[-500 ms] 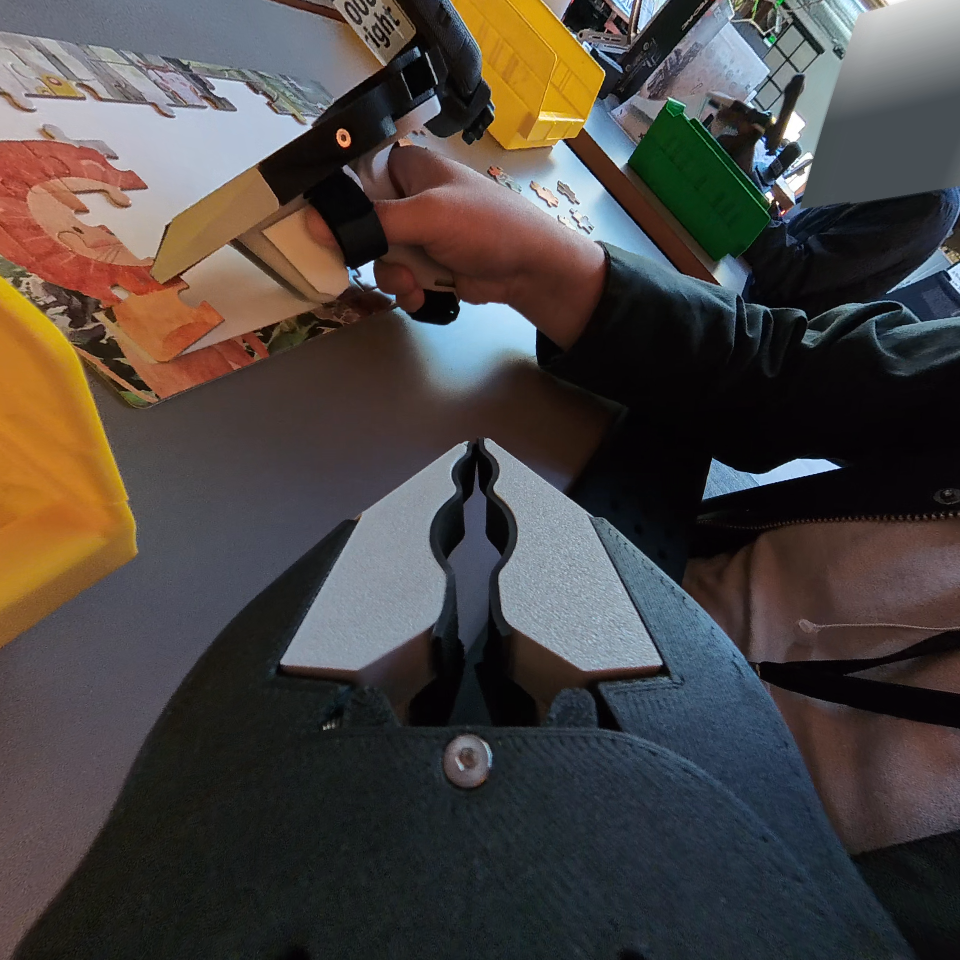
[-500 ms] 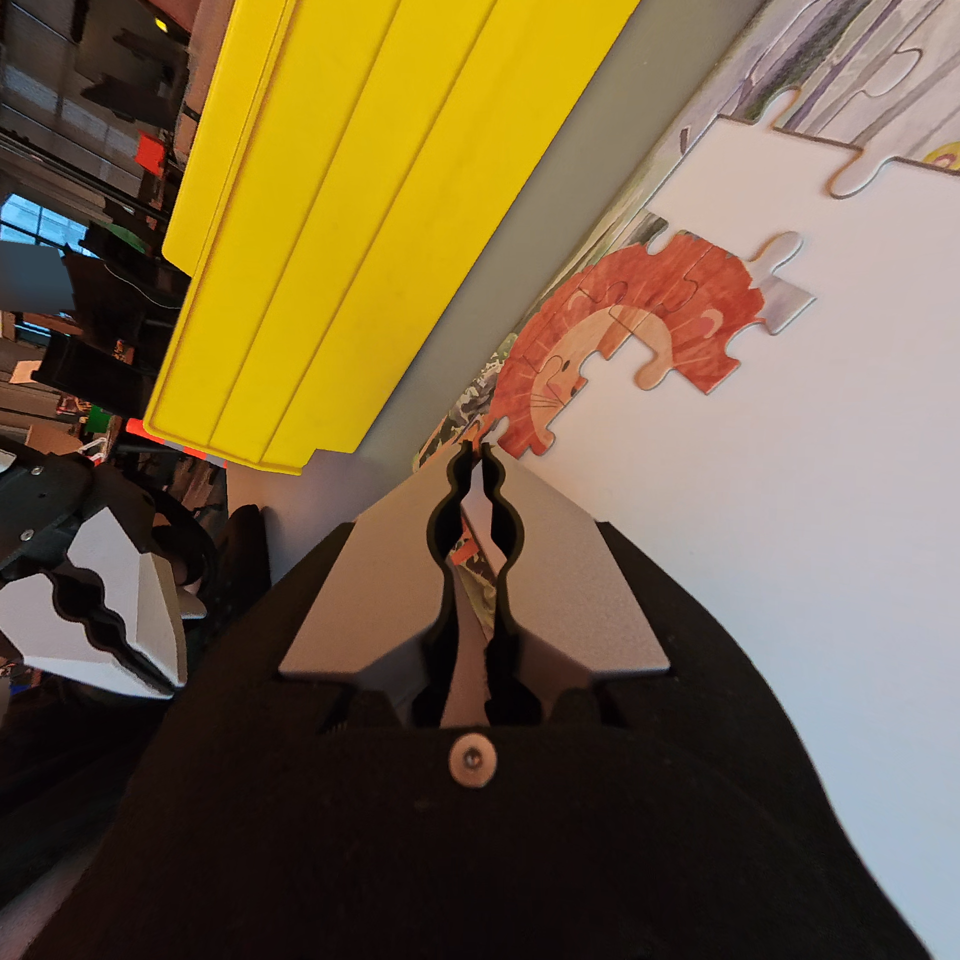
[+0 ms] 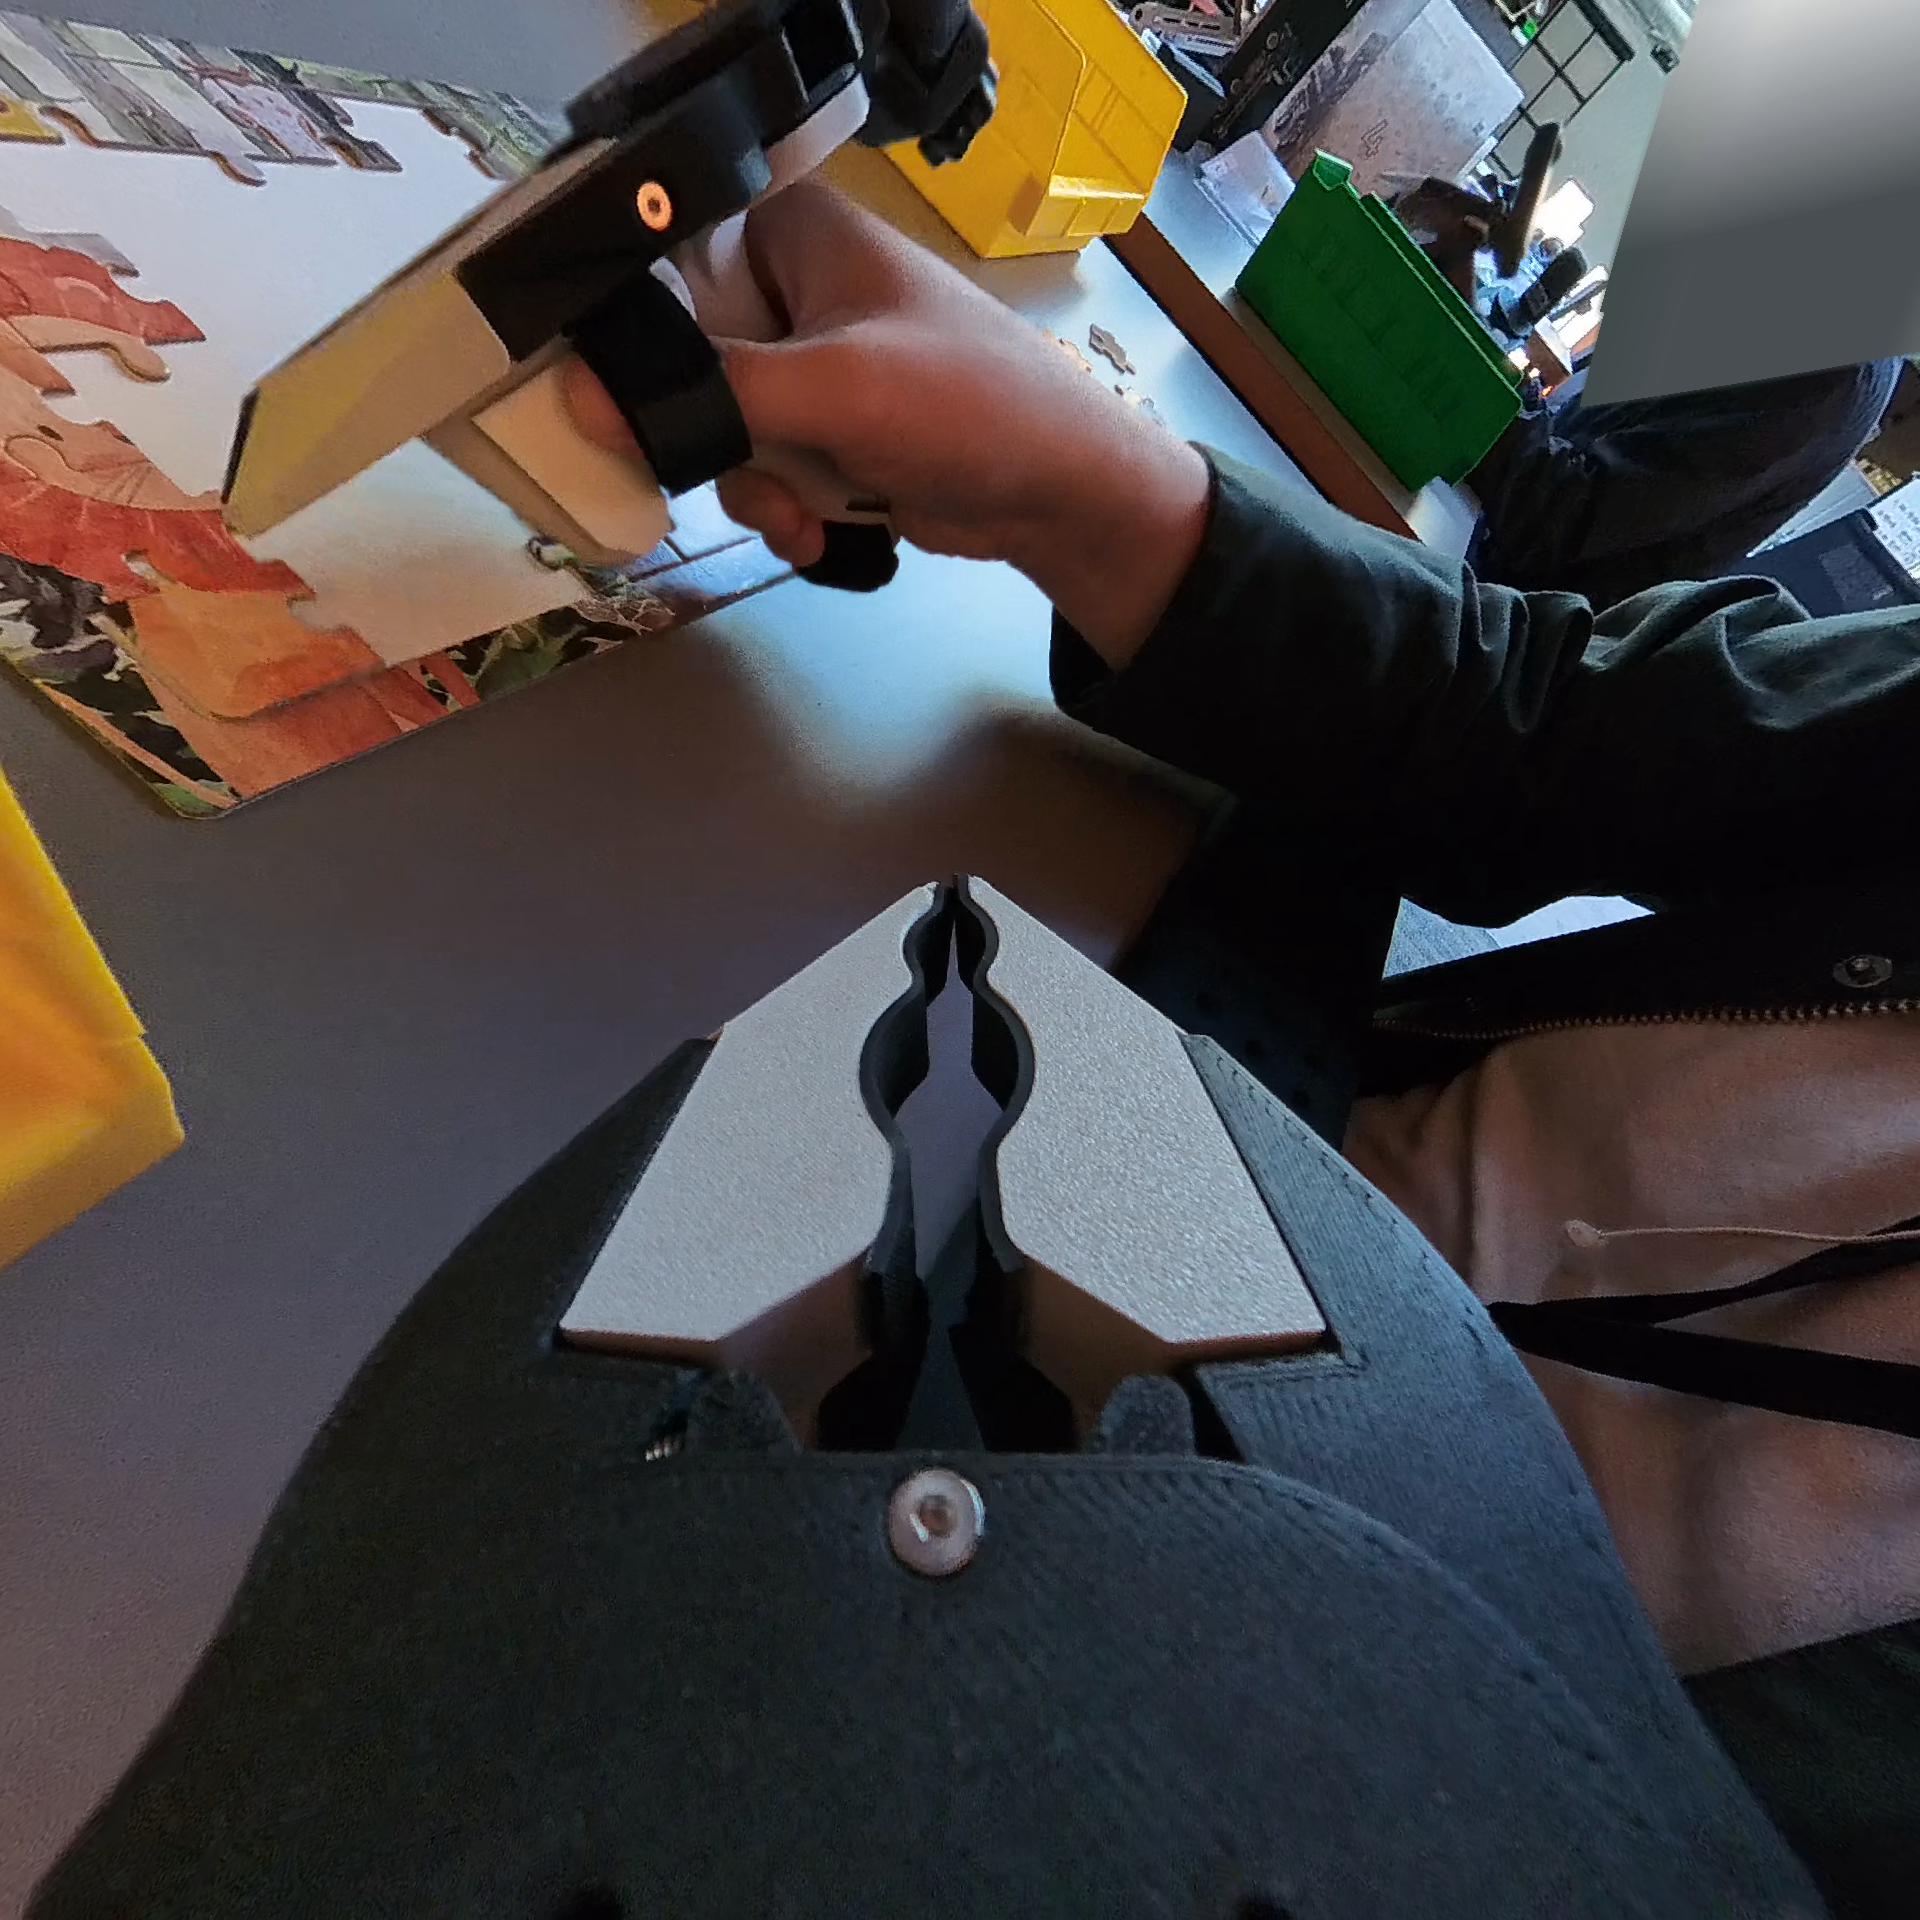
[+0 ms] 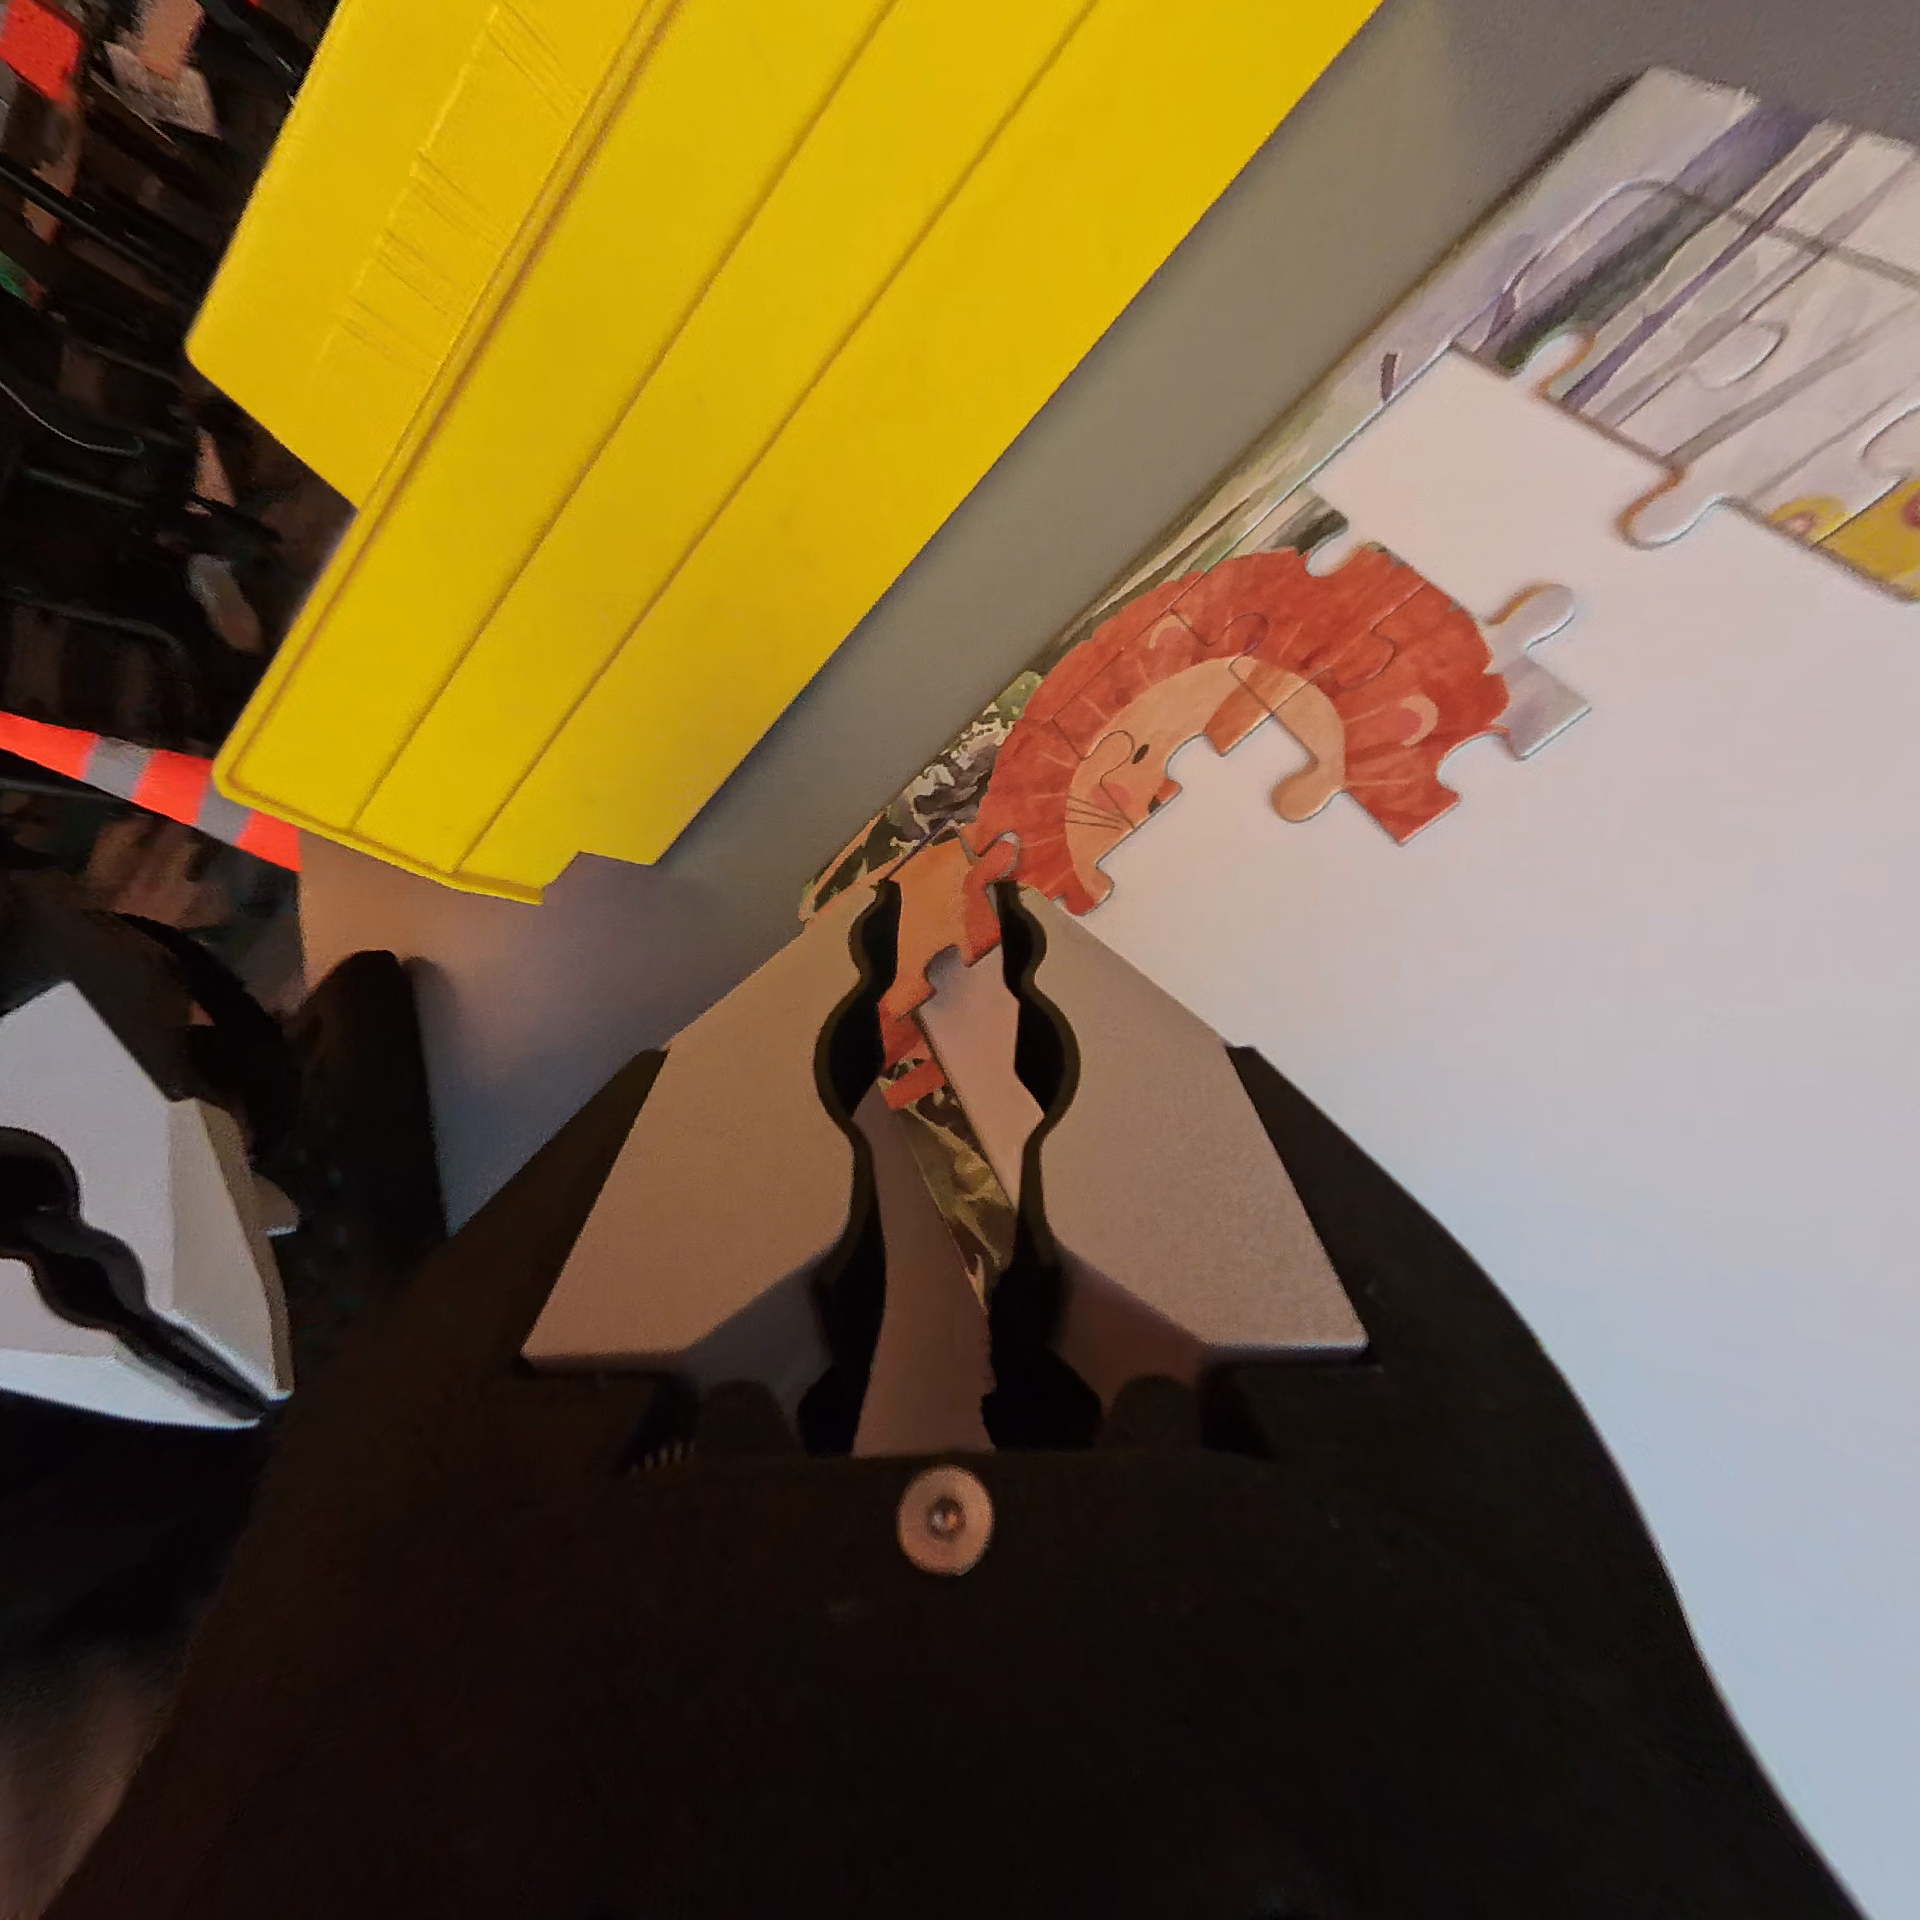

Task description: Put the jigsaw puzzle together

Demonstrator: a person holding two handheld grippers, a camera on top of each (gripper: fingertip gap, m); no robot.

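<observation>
The right gripper (image 4: pixel 940 899) is hovering with fingers slightly apart over an orange piece (image 4: pixel 951 935) at the puzzle (image 4: pixel 1247 727) edge, frame centre. The left gripper (image 3: pixel 954 894) is sitting pressed together and empty, lower centre, above the table (image 3: pixel 571 883), beside a yellow bin (image 4: pixel 665 416).

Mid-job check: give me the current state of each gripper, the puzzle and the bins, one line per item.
left gripper: shut, empty, held above the grey table.
right gripper: open, nothing gripped, over the board's lower corner.
puzzle board: flat, mostly unfilled.
lion pieces: joined, face unfinished.
border pieces: in place along the edge.
yellow bin: beside the board, contents hidden.
green bin: off the table, contents hidden.
</observation>
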